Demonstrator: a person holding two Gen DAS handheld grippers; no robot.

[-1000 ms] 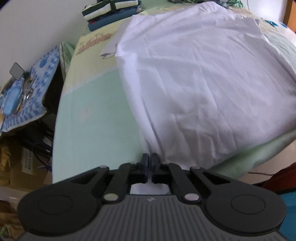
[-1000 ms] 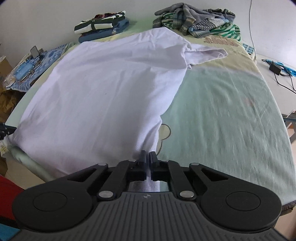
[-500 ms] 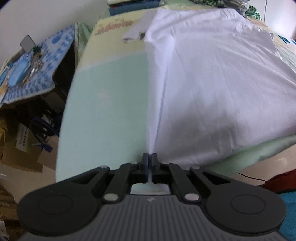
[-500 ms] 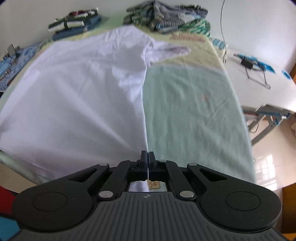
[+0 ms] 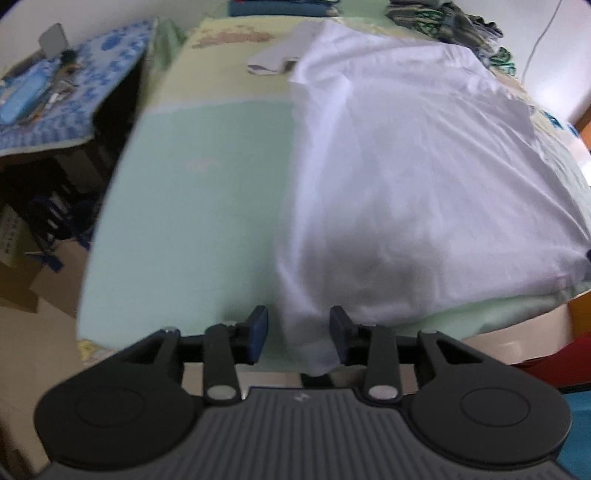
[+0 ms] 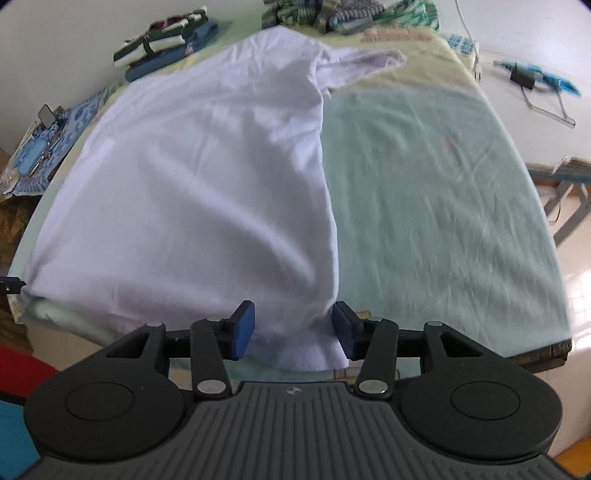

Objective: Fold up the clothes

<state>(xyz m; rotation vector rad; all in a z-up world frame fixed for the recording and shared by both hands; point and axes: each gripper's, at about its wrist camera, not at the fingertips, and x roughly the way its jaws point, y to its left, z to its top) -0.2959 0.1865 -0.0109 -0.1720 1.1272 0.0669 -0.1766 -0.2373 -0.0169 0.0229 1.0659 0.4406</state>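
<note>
Your left gripper (image 5: 298,334) has its jaws opening, with the near left corner of the white T-shirt (image 5: 406,192) lying loose between them, the pads no longer pressing on it. Your right gripper (image 6: 293,330) is the same: jaws spreading, the near right hem corner slack in the gap and not gripped. Both corners droop just over the near edge of the bed (image 6: 424,206).

To do this release well, let the jaws part fully before you draw either hand back, so no pad drags the hem and undoes the flattening. Pull straight away from the cloth, not sideways. My guess is the shirt is now spread well enough to start folding, though some shallow creases run across the body.

The shirt lies flat on the pale green bedsheet, its long axis running from you towards the far end of the bed: hem nearest you, shoulders far. One sleeve (image 6: 364,61) sticks out on the right, and another sleeve (image 5: 275,61) on the left. Folded clothes (image 6: 162,44) and an unsorted pile (image 6: 351,14) sit beyond it.
</note>
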